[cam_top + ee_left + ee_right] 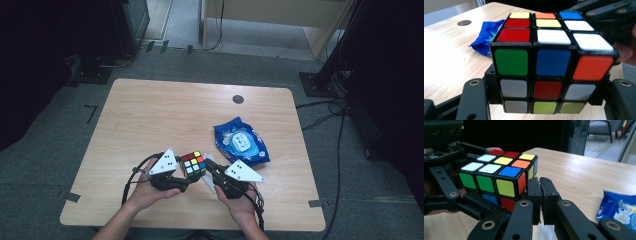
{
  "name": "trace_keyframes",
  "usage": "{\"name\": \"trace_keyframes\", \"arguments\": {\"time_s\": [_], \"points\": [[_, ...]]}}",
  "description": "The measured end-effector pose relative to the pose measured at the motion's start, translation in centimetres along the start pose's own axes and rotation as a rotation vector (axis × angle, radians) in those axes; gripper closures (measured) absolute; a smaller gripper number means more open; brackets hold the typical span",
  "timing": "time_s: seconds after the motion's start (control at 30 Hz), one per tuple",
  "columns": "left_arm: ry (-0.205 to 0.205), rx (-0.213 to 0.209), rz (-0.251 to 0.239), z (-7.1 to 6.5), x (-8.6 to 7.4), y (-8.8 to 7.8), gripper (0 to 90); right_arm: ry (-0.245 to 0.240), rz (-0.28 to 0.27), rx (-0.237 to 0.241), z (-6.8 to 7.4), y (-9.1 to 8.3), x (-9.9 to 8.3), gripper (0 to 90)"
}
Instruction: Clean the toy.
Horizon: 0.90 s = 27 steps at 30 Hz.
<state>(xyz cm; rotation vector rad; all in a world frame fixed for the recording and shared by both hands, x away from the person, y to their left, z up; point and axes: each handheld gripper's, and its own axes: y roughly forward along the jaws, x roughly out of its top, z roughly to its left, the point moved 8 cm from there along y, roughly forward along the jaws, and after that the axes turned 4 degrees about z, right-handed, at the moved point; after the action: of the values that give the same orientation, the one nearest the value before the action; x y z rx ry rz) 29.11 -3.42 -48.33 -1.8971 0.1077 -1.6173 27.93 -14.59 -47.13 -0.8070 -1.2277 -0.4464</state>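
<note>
While the left claw [186,176] pinches the cube [193,164], the right claw [209,169] (pressed together) rests beside it

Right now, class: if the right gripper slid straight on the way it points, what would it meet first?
Probably the cube: the right gripper, jaws shut, sits close beside its corner, pointing past that edge. Depth is unclear, so it may just graze it and then pass over bare table.

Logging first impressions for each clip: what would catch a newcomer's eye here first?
The scrambled Rubik's cube at the near middle of the wooden table, clamped in the left gripper. The right gripper sits beside it, jaws shut on nothing. A blue snack bag lies just behind, to the right.
</note>
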Motion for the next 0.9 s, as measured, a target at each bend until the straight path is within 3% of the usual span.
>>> {"name": "trace_keyframes", "arguments": {"time_s": [0.3,0.37,0.47,0.57,0.63,0.73,0.8,0.83,0.9], "points": [[0.003,-0.019,0.009,-0.2,-0.3,0.2,33.6,-0.061,-0.042,0.034,0.6,-0.7,1.0,86.9],[-0.027,-0.029,-0.013,0.1,-0.1,0.0,33.7,-0.075,-0.055,0.025,0.4,-0.8,1.2,75.7],[-0.082,-0.01,-0.035,1.0,0.1,-0.4,33.7,-0.027,-0.064,-0.003,-0.2,-0.8,1.3,63.8],[-0.155,0.01,-0.055,2.2,0.1,-1.1,33.7,-0.01,-0.034,-0.012,-0.9,-0.3,0.4,57.0],[-0.189,0.023,-0.066,2.9,0.1,-1.4,33.7,0.018,-0.009,0.008,-0.9,0.1,-0.3,52.0],[-0.22,0.04,-0.071,3.3,0.1,-1.5,33.7,0.035,0.031,0.053,-0.1,1.1,-1.4,43.8],[-0.235,0.033,-0.076,3.3,0.2,-1.5,33.7,0.005,0.064,0.068,0.9,2.0,-2.1,31.8],[-0.241,0.032,-0.074,3.2,0.3,-1.4,33.7,-0.011,0.082,0.058,1.4,2.5,-2.4,24.5],[-0.249,0.034,-0.07,3.1,0.3,-1.3,33.7,-0.03,0.098,0.036,2.2,3.1,-2.7,19.4]]}}
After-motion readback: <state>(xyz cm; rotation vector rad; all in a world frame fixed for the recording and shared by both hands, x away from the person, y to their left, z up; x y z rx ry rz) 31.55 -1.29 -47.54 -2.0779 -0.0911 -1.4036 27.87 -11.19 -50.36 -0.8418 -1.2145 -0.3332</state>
